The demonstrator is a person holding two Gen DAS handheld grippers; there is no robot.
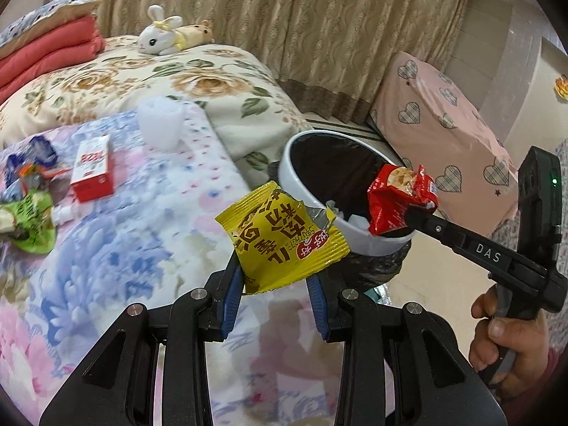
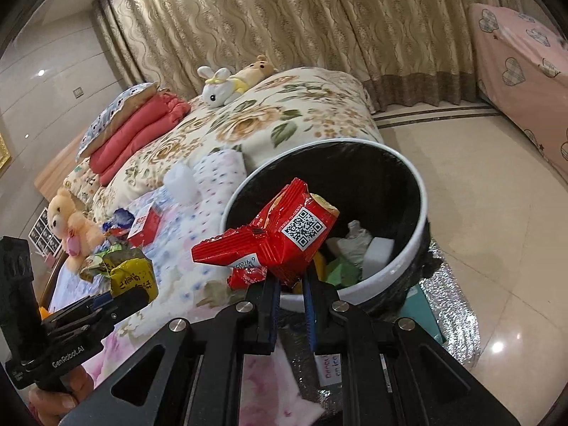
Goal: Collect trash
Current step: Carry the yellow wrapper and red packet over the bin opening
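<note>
Only the right wrist view shows the trash inside the white bin (image 2: 408, 248), some white and green scraps, and a teddy bear (image 2: 67, 223) at the far left of the bed (image 2: 177, 273). The left wrist view alone shows the green wrapper (image 1: 30, 223) lying at the bed's left edge, near a red box (image 1: 93, 168). The left gripper (image 1: 273, 277) pinches a yellow wrapper (image 1: 280, 239) just left of the bin's rim. The right gripper (image 2: 291, 282), tilted down, clamps a red wrapper (image 2: 277, 238) over the bin's near rim, possibly touching it
</note>
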